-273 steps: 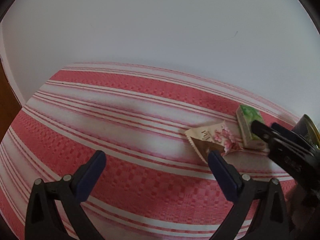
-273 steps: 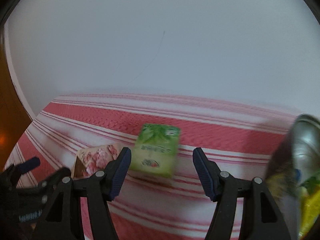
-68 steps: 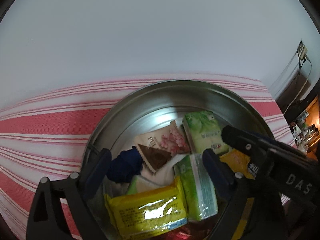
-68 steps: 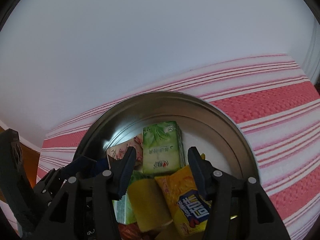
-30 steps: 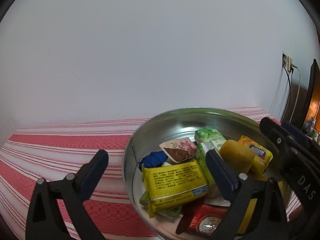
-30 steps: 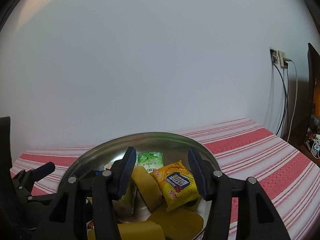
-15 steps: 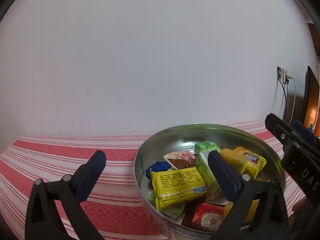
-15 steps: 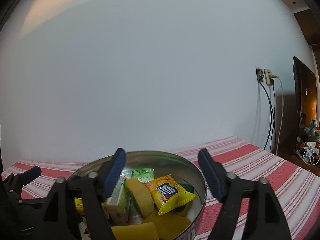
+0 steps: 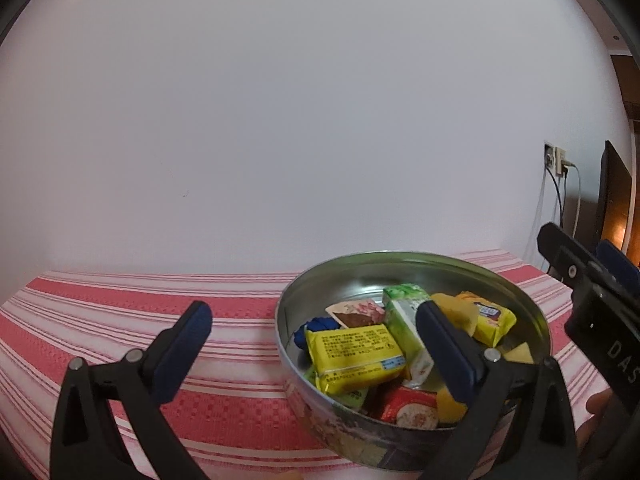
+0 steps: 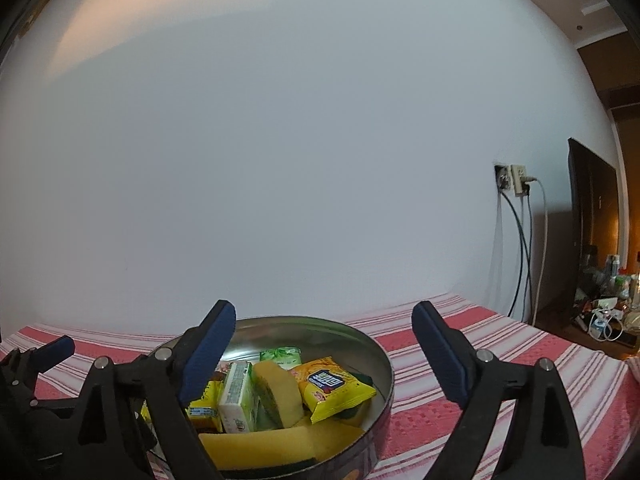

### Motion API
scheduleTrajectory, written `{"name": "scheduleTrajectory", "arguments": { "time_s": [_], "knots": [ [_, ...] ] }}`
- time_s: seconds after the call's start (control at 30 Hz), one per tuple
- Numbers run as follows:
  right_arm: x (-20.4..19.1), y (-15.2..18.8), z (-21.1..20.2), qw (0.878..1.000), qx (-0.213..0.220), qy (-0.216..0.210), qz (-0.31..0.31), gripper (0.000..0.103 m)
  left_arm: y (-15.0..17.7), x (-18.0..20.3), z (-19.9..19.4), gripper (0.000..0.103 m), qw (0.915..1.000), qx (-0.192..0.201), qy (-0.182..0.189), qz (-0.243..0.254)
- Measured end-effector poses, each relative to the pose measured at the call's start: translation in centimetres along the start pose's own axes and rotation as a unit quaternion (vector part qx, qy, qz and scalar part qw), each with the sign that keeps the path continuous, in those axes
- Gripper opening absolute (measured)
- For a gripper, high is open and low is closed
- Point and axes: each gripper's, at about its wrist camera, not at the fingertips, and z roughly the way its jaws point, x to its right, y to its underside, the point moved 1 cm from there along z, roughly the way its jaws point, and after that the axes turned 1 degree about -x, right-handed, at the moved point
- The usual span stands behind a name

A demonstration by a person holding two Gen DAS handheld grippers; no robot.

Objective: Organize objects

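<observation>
A round metal tin stands on the red-and-white striped cloth and holds several snack packets. Among them are a yellow packet, a green box, a pink flowered packet and an orange-yellow packet. My left gripper is open and empty, raised over the tin's left rim. My right gripper is open and empty above the tin. It also shows at the right edge of the left wrist view.
A white wall rises behind the table. A socket with hanging cables and a dark screen stand at the right. Cluttered small items lie beyond the table's right end. Yellow sponges lie in the tin.
Both grippers have risen and pulled back from the tin over the last second. The right gripper's jaws have opened wider. The tin's contents have not moved.
</observation>
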Motion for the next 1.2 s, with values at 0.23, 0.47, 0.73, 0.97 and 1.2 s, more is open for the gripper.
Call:
{"name": "scheduleTrajectory", "arguments": {
  "time_s": [0.23,0.47,0.73,0.97,1.2],
  "knots": [
    [-0.1,-0.2,-1.3,1.000,0.024,0.012,-0.005,0.094,0.1,-0.1,-0.1,0.103,1.0000,0.000,-0.004,-0.001],
    [-0.3,-0.2,-1.1,1.000,0.022,0.009,-0.010,0.095,0.1,-0.3,-0.9,0.103,1.0000,-0.001,0.000,-0.004],
    [-0.2,-0.2,-1.2,1.000,0.026,0.003,-0.009,0.095,0.1,-0.2,-0.7,0.103,1.0000,-0.005,-0.001,-0.004],
    [-0.2,-0.3,-1.3,1.000,0.029,0.001,-0.007,0.095,0.1,-0.2,-0.7,0.103,1.0000,-0.005,-0.002,-0.002],
    [-0.4,-0.2,-1.1,1.000,0.025,0.000,-0.008,0.095,0.1,-0.5,-0.4,0.103,1.0000,-0.006,0.001,0.001]
  ]
}}
